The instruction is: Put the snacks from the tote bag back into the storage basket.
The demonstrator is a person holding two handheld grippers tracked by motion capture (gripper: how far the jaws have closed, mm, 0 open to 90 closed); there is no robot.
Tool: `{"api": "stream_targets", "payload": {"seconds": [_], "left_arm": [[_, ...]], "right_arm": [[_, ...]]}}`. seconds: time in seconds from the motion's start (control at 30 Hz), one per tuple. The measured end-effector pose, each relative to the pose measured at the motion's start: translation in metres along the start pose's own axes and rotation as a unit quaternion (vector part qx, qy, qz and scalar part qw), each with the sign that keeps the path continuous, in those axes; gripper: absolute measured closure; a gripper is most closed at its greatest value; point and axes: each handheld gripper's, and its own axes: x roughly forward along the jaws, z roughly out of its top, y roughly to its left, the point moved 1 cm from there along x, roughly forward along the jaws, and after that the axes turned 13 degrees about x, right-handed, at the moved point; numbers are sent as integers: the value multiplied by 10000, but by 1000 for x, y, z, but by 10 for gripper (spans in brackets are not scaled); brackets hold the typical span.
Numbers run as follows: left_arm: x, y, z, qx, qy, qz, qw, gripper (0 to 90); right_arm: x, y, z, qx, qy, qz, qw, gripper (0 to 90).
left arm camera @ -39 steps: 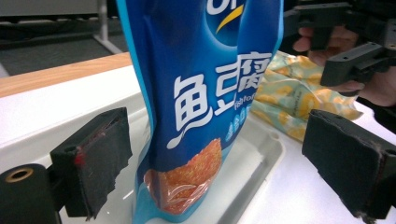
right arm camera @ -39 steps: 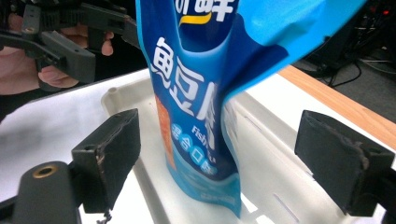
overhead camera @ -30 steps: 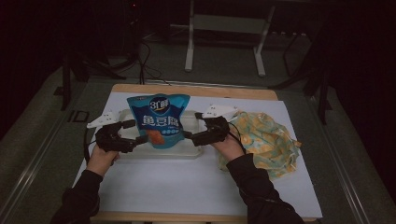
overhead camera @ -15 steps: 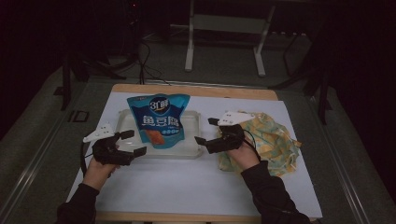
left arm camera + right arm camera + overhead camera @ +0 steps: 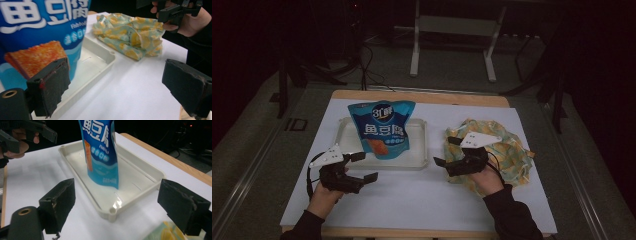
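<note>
Dark room hides background; bag point(image 5: 383, 130) stands in tray point(image 5: 419, 161); left gripper point(image 5: 362, 167) and right gripper point(image 5: 446, 151) gape empty.

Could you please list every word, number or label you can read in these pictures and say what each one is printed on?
"3" with some blurred characters in a round logo: top of the blue snack bag, high view.
"鱼豆腐": large white characters across the front of the bag, high view.
"Fish" followed by blurred letters: small white line under the big characters, left gripper view.
Small white characters in round light-blue dots on the bag: too blurred to read.
The white tray, patterned cloth and both grippers carry no readable text.
</note>
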Motion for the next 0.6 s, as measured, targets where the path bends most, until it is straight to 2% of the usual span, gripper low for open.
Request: {"api": "stream_targets", "payload": {"seconds": [0.17, 0.27, 0.4, 0.6], "left_arm": [[6, -9, 1, 72, -81, -36, 9999, 84], [15, -15, -1, 57, -17, -121, 9999, 84], [26, -23, 0, 139, 31, -275, 9995, 84], [38, -33, 5, 249, 59, -353, 9991, 84]], "right_arm": [[-16, -2, -15, -17, -15, -114, 9999, 147], [-26, -5, -22, 15, -42, -194, 9998, 147], [-39, -9, -30, 95, -121, -270, 9995, 147], [-57, -14, -42, 61, -184, -472, 9987, 147]]}}
